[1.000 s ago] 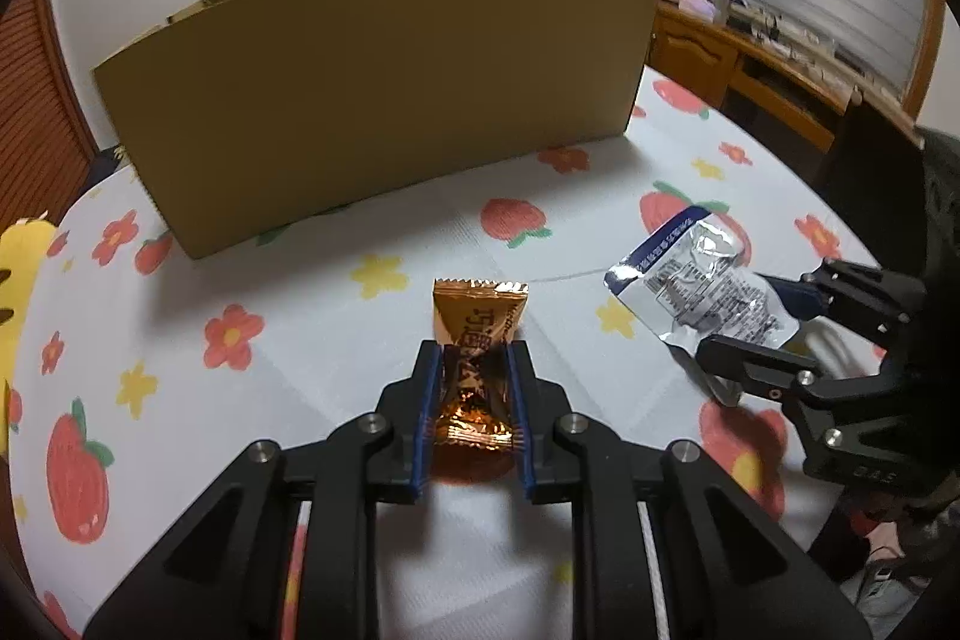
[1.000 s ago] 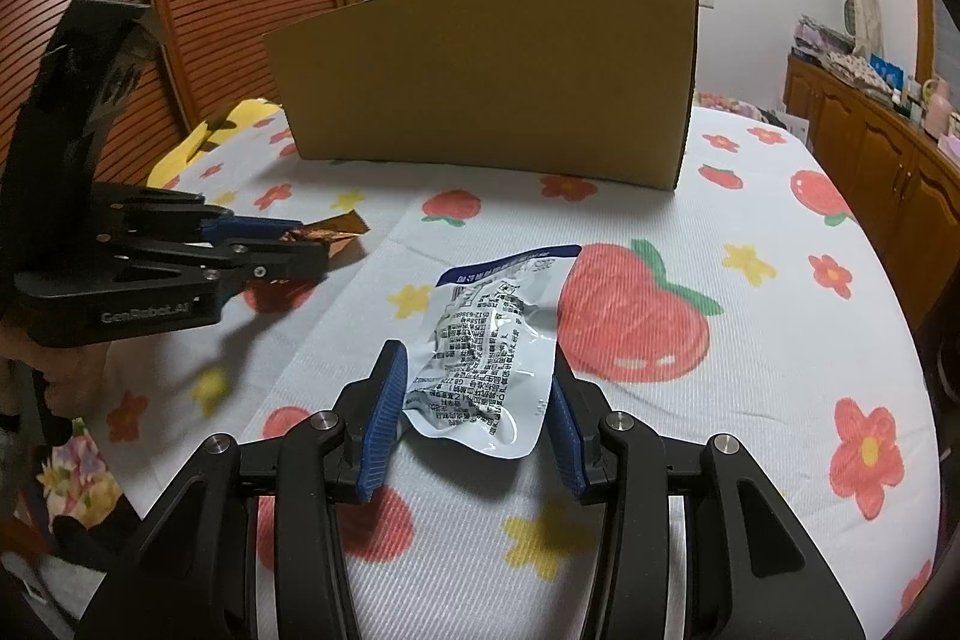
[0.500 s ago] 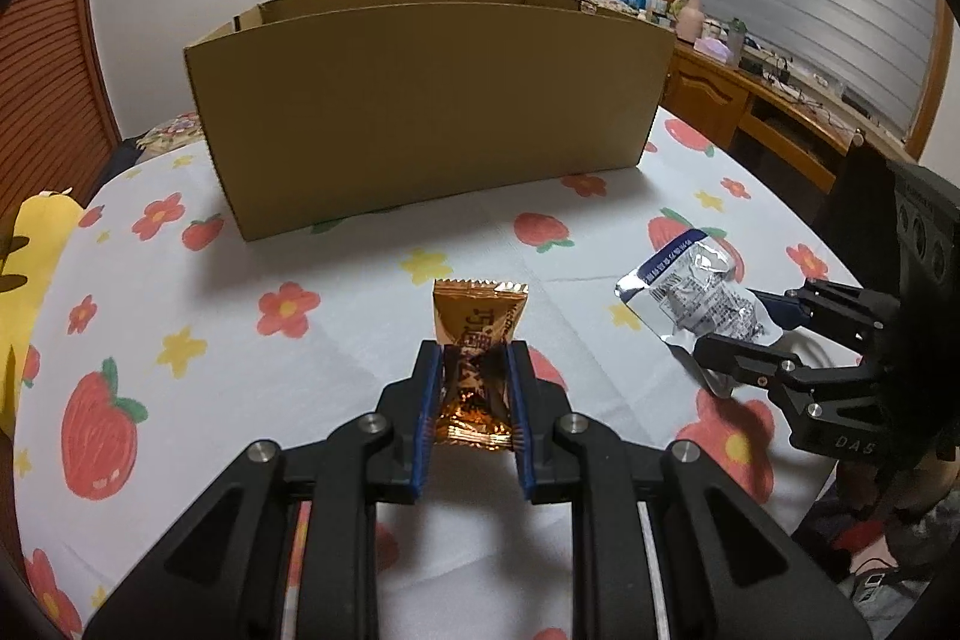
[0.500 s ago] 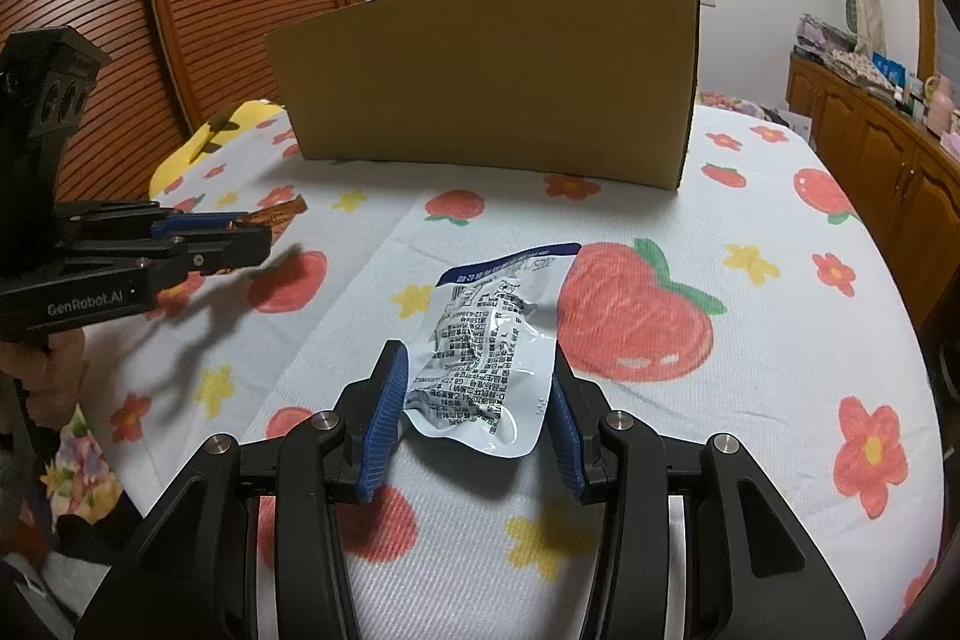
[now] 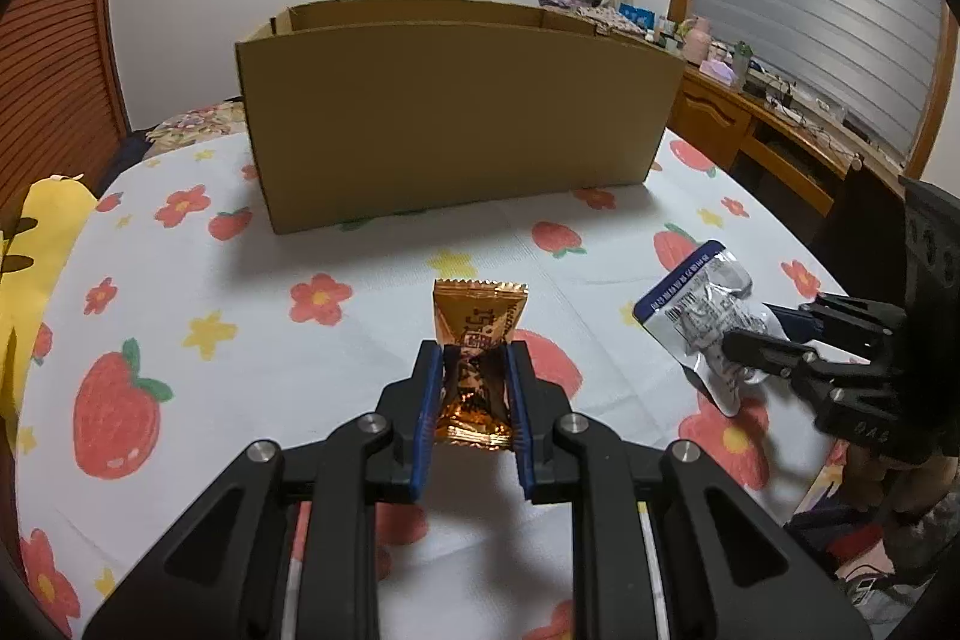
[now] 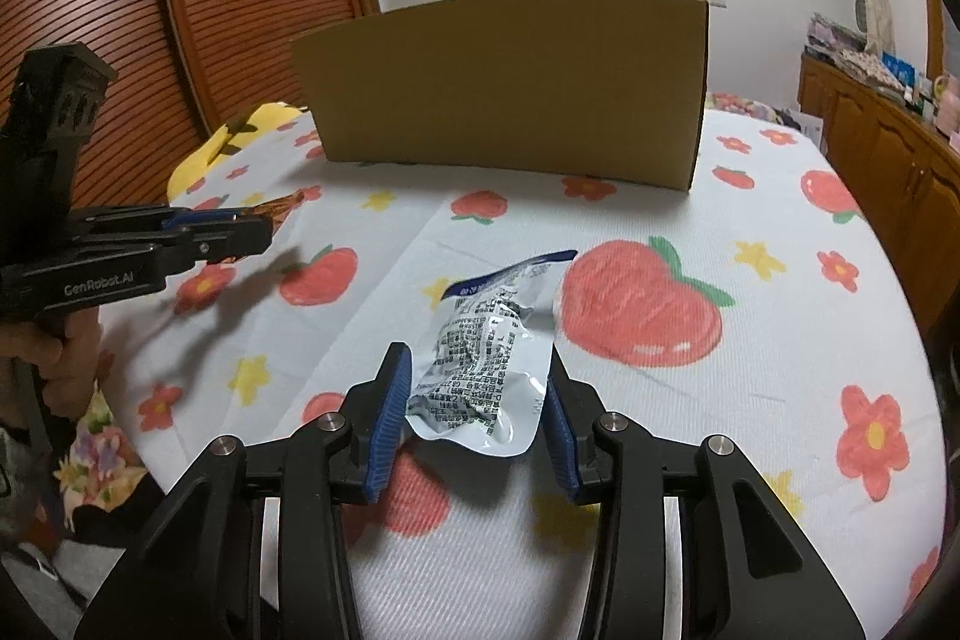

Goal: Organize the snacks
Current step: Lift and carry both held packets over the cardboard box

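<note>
We had the orange candy packet (image 5: 477, 370) clamped in the left gripper (image 5: 474, 400), at the lower centre of the left wrist view, its blue pads pinching the crinkled waist of the wrapper while the serrated top edge stood free above them. We judged it light and crushable, the foil slippery, so the squeezed middle was the sensible place to hold.

The silver pouch (image 6: 486, 370) sat at the lower centre of the right wrist view between the fingers of the right gripper (image 6: 477, 400), whose jaws were closing; whether both pads pressed the foil yet we could not tell. We took it for a thin, limp, slick bag, best gripped across its flat lower body, away from the blue-banded top.

The cardboard box (image 5: 456, 112) stood upper centre on the fruit-print tablecloth (image 5: 180, 280), well apart from both snacks.

Compared with a second ago, the left wrist view showed the box smaller and its open top now visible, and the right jaws stood narrower around the pouch. In the right wrist view the left gripper sat farther toward the left edge.
</note>
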Tool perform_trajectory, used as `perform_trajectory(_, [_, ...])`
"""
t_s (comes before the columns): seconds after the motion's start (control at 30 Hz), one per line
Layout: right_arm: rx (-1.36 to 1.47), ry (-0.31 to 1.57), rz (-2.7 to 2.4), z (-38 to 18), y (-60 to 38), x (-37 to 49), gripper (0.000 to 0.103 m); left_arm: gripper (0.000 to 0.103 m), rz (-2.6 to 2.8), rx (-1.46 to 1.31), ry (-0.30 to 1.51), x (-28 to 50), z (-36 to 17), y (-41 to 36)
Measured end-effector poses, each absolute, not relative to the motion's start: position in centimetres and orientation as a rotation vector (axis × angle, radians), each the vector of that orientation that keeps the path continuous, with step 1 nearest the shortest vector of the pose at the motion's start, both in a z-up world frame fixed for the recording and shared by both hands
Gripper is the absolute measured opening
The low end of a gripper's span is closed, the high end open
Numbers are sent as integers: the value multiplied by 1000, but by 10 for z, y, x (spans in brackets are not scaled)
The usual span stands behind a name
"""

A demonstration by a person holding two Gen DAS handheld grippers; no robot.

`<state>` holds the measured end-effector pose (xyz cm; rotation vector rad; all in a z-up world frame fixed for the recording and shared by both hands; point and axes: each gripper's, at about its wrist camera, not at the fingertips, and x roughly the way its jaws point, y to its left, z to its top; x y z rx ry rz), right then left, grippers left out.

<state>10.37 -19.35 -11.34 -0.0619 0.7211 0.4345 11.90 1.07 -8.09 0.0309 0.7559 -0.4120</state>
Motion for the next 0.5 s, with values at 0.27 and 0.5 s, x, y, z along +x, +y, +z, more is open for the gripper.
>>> perform_trajectory(0.27, [-60,715,460,-102,-194,102,19,19,-407,13,748,120,-80,15])
perform_trajectory(0.5, [-33,695,474,-93,-198,100,17,19,-406,16,741,119,-77,14])
